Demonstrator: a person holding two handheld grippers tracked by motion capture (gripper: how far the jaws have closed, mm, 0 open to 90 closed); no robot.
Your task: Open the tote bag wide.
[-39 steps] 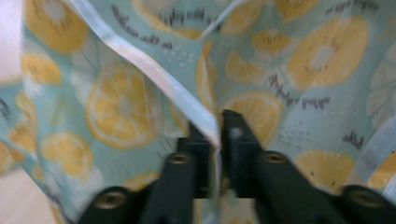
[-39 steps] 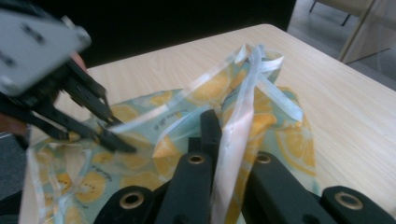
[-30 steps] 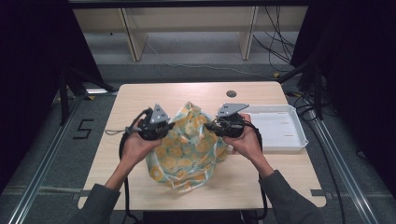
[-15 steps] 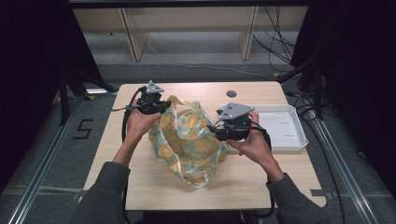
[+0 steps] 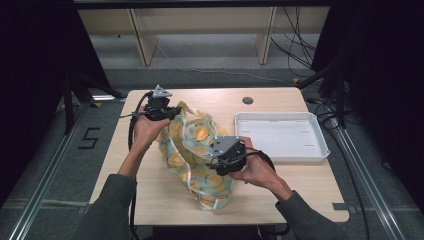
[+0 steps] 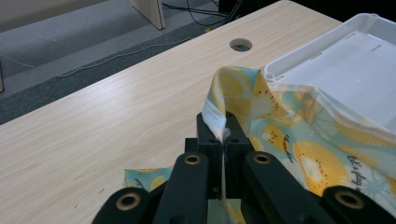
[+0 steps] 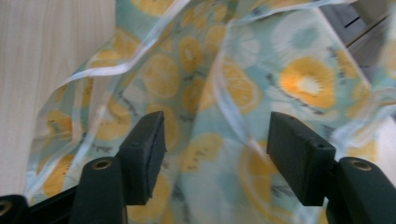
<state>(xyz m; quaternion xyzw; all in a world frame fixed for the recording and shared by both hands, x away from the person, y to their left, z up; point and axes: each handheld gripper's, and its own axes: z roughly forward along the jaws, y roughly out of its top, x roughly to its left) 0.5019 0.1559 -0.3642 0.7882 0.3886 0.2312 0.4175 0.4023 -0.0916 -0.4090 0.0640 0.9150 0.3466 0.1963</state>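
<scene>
A cloth bag (image 5: 187, 142) printed with yellow citrus slices lies stretched across the wooden table (image 5: 210, 97). My left gripper (image 5: 175, 111) at the bag's far left end is shut on its white-hemmed edge (image 6: 215, 116), pinched between the jaws (image 6: 224, 135). My right gripper (image 5: 212, 164) hovers over the bag's near right side. Its jaws have just been opening and stand wide apart (image 7: 217, 140). The fabric (image 7: 210, 70) lies beyond the pads, not pressed by them.
A white shallow tray (image 5: 280, 137) sits at the right of the table, its corner (image 6: 280, 70) touching the bag. A round cable hole (image 5: 247, 100) lies in the far table top. Cables and shelf legs are on the floor behind.
The left gripper carried the bag's edge toward the far left. The right gripper let go of the bag, opened, and moved nearer and leftward over the cloth, which now lies stretched out.
</scene>
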